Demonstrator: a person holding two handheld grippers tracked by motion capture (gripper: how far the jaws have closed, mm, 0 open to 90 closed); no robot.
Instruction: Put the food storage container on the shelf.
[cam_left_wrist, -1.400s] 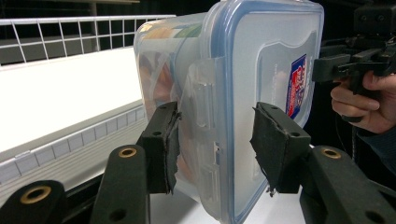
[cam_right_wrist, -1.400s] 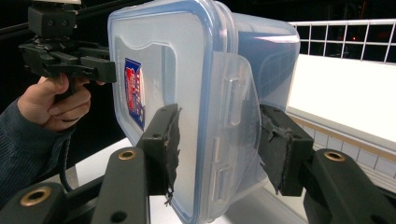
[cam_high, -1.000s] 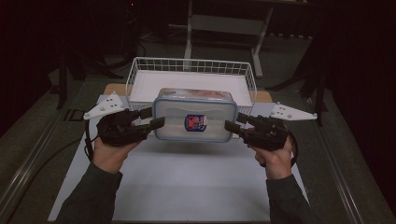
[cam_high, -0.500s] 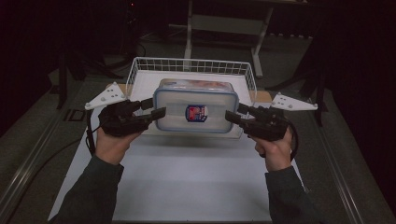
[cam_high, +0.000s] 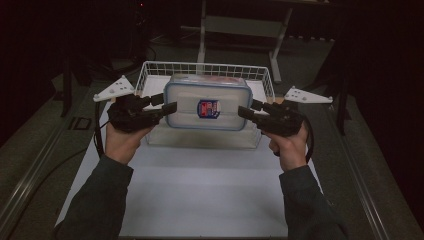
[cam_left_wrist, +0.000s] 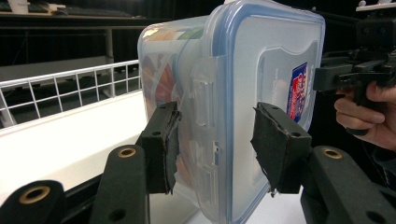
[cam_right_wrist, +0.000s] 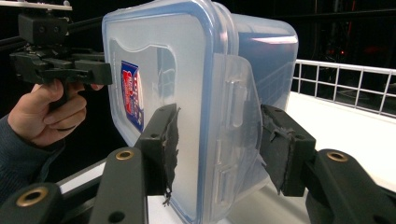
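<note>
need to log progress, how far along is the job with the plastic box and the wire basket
Done: the lidded plastic box is gripped at both short ends, by the left tongs and the right tongs, and is up off the white table. In hand: it hangs over the wire basket. Left, probably: lower it into the basket and let go.

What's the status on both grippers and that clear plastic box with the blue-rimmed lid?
Left gripper and right gripper each clamped on one end of the clear plastic box with blue-rimmed lid. Box held level over the white wire basket. Nothing in the way.
</note>
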